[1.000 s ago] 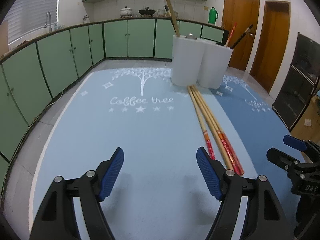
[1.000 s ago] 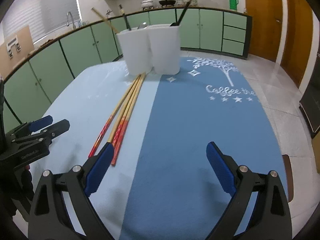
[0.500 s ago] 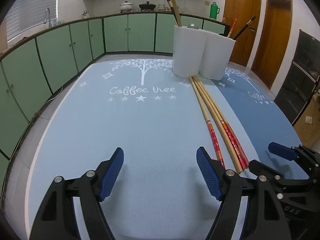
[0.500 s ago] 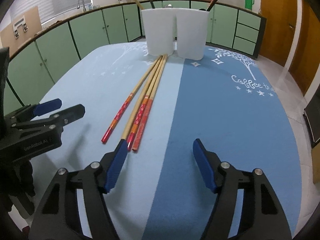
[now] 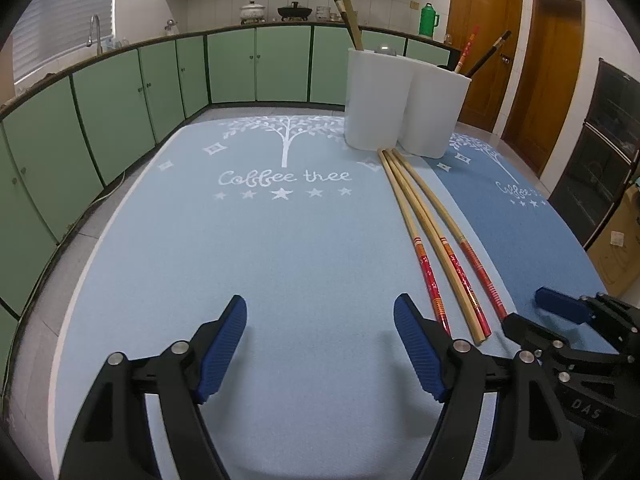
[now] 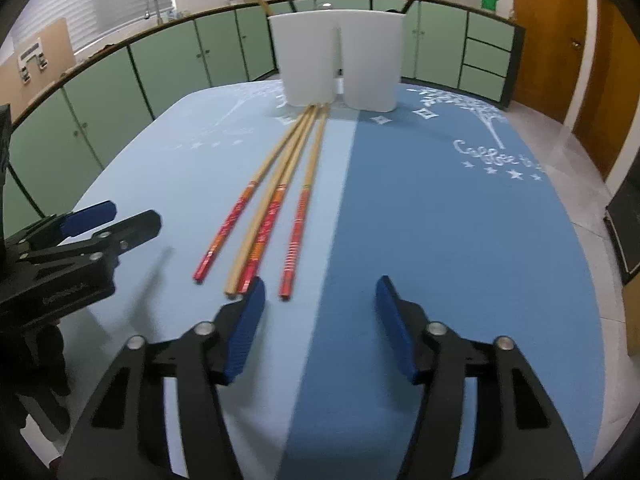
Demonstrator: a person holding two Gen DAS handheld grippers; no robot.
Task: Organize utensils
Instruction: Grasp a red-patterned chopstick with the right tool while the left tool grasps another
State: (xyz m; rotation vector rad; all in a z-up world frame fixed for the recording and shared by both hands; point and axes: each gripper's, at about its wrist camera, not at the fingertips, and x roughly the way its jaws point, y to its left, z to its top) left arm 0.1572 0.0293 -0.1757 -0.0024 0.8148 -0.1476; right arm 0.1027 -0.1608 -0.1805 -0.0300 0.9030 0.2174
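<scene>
On the left, the left gripper hovers with its jaws spread wide over bare pale-blue "Coffee tree" tablecloth, holding nothing. Just to its right lie the four long bamboo chopsticks with red patterned ends, flat on the cloth, thin tips touching the base of the two white cylindrical utensil holders, which already hold a few sticks. These four remain to be stowed, so the sorting looks only partly done. The right gripper has just been narrowing its jaws beside the red ends, gripping nothing yet.
</scene>
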